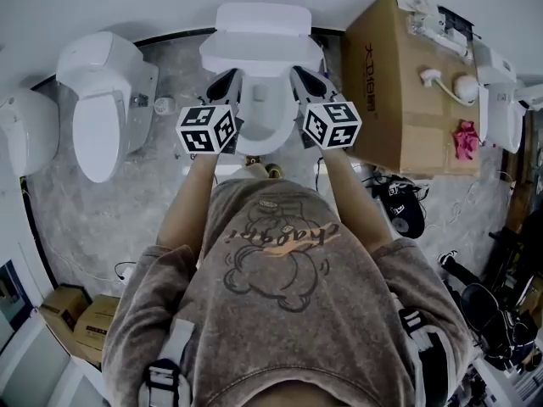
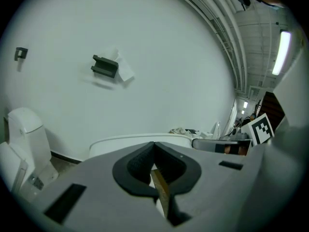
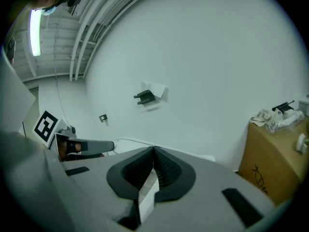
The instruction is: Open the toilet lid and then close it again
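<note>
Item one, nearest: the wearer's grey printed shirt [image 1: 280, 312]. Left gripper [image 1: 227, 81] and right gripper [image 1: 304, 79]: I saw both pairs of jaws pressed together with nothing clamped. Lid [image 1: 261, 53]: tilted up off the bowl [image 1: 265, 121], front corners just beside the grippers; I could not tell contact. Second toilet [image 1: 102, 108] stood left, a box [image 1: 407, 83] right.
</note>
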A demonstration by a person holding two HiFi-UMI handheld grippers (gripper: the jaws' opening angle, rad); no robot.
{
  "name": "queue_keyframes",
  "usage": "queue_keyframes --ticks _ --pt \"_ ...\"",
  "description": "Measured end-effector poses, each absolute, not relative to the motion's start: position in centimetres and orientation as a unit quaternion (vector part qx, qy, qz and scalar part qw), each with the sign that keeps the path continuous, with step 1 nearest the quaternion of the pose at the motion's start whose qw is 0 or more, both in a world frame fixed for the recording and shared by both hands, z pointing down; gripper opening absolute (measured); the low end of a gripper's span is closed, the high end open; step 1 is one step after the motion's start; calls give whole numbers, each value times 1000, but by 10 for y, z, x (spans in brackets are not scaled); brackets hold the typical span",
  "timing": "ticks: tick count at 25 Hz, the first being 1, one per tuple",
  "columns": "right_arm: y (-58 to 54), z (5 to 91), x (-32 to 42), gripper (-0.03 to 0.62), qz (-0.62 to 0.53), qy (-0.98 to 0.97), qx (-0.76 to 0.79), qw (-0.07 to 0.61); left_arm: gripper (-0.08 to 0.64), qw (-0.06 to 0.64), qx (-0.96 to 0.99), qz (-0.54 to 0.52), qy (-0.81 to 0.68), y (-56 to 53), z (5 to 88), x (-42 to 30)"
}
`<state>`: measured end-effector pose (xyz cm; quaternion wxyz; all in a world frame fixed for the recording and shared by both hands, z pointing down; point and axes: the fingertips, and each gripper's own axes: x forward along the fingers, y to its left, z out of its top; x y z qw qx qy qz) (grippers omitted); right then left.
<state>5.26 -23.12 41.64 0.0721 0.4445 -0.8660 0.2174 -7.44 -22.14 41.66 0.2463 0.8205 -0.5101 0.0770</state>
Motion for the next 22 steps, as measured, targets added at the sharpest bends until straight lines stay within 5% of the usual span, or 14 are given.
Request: queue_keyframes --ticks 22 --pt "-428 342 63 26 200 -844 497 29 8 184 852 54 -487 -418 335 -64"
